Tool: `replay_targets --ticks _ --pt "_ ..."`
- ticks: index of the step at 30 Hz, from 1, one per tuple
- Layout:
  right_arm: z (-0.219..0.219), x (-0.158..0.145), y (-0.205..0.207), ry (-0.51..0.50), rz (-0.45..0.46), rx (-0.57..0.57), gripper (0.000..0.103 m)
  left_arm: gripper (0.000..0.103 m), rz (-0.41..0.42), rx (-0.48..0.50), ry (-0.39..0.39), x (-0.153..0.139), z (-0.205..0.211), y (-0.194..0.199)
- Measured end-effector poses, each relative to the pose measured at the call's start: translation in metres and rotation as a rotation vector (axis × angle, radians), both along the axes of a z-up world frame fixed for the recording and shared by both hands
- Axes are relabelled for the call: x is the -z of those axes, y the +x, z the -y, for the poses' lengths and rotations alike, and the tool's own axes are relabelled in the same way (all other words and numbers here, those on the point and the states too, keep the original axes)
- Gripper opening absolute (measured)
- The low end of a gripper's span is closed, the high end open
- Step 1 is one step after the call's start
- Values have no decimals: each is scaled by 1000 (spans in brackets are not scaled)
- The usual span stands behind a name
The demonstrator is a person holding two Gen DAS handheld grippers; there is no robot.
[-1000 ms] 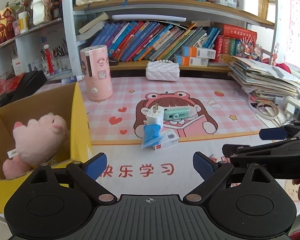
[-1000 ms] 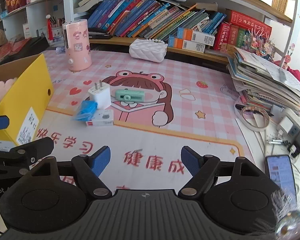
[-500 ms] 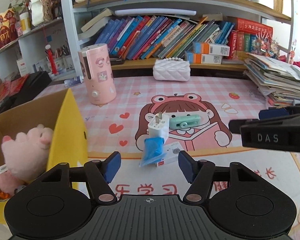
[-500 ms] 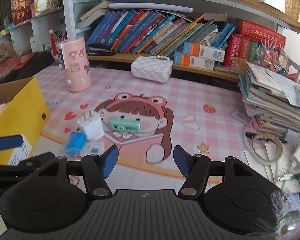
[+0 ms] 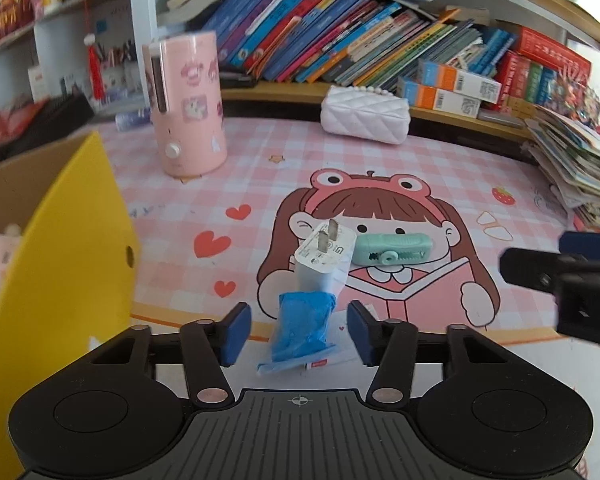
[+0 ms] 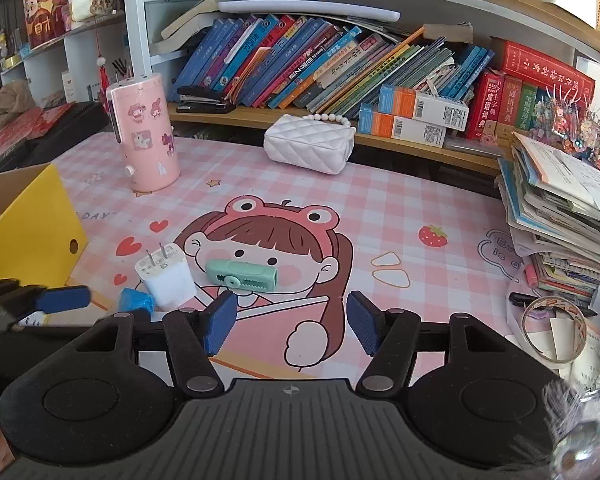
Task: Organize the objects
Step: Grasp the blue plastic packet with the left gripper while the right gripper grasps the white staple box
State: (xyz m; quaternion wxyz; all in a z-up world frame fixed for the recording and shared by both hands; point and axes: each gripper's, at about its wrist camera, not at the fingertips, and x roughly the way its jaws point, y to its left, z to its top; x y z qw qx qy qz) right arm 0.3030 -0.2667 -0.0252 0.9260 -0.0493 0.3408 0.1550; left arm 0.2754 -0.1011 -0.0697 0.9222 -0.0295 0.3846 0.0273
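Pick-up step judged in hand: left gripper (image 5: 298, 334), jaws closing, straddles the blue packet (image 5: 305, 322) lying near the white charger (image 5: 323, 260), pads not yet touching; right gripper (image 6: 289, 322) stands spread, empty; next, close and lift toward the yellow box (image 5: 64, 248) at left.

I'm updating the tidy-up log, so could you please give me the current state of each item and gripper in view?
left gripper: jaws closing around the blue packet, pads not yet touching it
right gripper: open, empty
blue packet: lying on the mat, crumpled
white charger: on the mat, prongs up
mint green clip: lying flat beside the charger
yellow box: open-topped
pink canister: upright
white quilted purse: closed
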Motion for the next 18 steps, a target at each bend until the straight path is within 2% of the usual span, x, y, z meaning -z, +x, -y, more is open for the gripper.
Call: replay_targets --ticks 4,8,14,18 --pt "0 1 0 -3 -3 -4 60 34 -34 -12 -56 9 -7 6" --pt "-2 2 -1 -5 -7 -17 60 27 -21 -25 -64 4 -12 -1" --pt "-15 11 -3 -4 -28 -59 64 27 96 -58 -39 -41 -25 -36" --pt "-36 23 -3 -12 -55 -124 75 27 176 -84 -41 -72 -36 -61"
